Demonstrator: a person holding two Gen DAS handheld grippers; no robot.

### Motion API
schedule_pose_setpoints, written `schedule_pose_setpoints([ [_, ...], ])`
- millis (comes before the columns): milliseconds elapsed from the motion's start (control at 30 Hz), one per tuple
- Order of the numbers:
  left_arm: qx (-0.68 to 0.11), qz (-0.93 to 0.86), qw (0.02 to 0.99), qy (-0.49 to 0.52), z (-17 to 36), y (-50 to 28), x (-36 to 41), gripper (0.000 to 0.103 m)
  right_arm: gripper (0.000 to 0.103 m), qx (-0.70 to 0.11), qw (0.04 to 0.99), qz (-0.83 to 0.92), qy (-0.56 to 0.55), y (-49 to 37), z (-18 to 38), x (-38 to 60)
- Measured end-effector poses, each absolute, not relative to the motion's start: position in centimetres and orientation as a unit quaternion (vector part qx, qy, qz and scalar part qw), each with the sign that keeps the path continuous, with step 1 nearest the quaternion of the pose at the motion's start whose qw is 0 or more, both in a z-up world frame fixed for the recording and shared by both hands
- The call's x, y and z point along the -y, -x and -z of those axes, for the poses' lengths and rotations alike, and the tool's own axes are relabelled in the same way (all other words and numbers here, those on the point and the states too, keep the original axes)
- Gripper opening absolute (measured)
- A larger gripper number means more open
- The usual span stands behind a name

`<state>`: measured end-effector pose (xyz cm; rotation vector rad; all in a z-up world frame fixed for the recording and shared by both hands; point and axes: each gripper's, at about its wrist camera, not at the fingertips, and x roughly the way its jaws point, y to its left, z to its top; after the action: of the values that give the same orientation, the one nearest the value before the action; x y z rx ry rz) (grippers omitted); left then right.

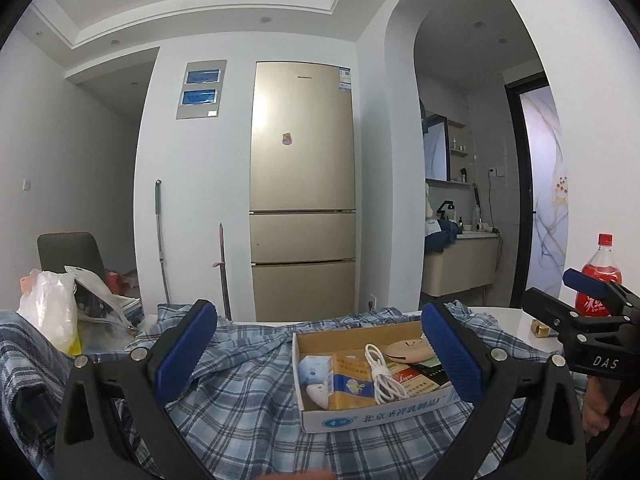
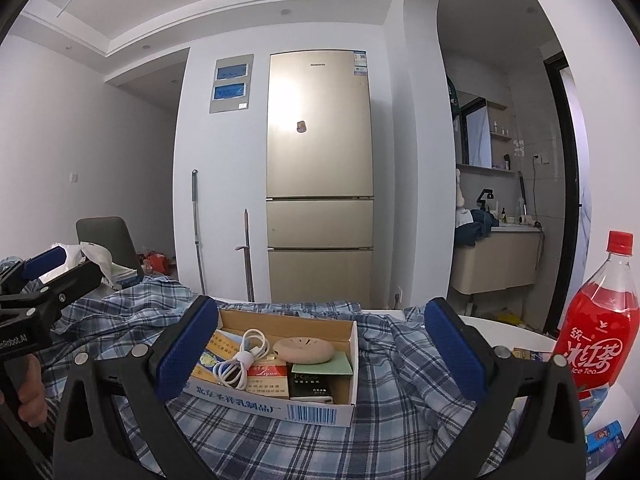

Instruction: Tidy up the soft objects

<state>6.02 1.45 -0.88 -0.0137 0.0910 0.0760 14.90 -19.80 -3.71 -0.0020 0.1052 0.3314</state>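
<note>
A blue checked shirt (image 1: 248, 392) lies crumpled all over the white table (image 2: 516, 334). A small cardboard box (image 2: 320, 410) sits on top of it (inside are a white cable (image 2: 240, 360) and little packets). The left gripper (image 1: 320, 354) and right gripper (image 2: 322, 354) both hang above the shirt, fingers spread wide, holding nothing. A red tea bottle (image 2: 600, 320) stands near the right side.
</note>
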Motion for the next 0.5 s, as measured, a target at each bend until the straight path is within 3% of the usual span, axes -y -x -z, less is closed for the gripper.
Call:
schedule_pose_setpoints([
  [500,-0.037,-0.033,0.999,0.006,0.93,-5.56,-1.39,0.103,0.103,-0.056,0.985,-0.166,-0.002,-15.03,3.79,19.92],
])
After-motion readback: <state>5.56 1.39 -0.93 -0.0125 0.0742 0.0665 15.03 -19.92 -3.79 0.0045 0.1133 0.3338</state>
